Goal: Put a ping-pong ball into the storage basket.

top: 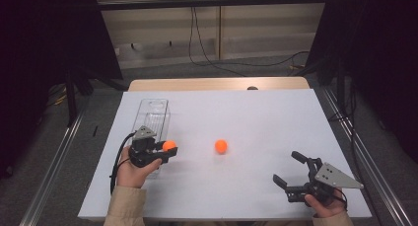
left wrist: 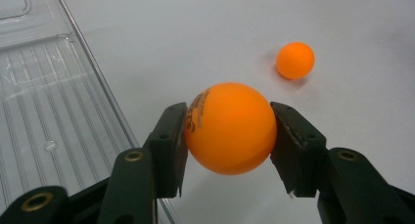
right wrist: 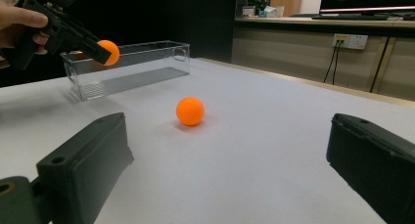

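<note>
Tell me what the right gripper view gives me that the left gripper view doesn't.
Right gripper view alone: the right gripper with jaws wide apart and nothing between them, the hand holding the left gripper, the whole clear box from the side, and a wall socket behind. Left gripper view alone: black print on the held ball and the box's ribbed floor. Shared: the held ball, the loose ball on the white table, and the box.

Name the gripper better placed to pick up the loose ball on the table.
Right. The right gripper is open and empty, its jaws facing the loose ball; the left gripper is already shut on a ball.
</note>
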{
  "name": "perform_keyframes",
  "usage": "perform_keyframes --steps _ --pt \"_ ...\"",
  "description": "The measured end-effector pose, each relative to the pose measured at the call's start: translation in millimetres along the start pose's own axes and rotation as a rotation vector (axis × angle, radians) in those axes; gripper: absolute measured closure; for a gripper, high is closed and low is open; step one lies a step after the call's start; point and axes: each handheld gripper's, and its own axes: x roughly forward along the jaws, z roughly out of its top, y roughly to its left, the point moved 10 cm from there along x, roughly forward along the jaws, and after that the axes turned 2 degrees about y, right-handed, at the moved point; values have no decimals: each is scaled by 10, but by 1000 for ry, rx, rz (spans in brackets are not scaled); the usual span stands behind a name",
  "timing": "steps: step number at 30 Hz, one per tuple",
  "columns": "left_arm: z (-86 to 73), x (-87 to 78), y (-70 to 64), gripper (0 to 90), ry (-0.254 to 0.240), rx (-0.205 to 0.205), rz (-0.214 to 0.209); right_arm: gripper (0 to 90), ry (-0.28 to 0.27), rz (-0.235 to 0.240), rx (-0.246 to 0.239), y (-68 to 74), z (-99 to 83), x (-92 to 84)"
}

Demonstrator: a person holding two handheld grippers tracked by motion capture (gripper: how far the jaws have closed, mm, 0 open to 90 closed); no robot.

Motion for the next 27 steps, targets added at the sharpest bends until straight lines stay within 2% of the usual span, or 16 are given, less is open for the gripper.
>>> perform_keyframes --steps 27 --pt "11 -47 37 509 -8 -6 11 15 -4 -1 5 -7 6 -8"
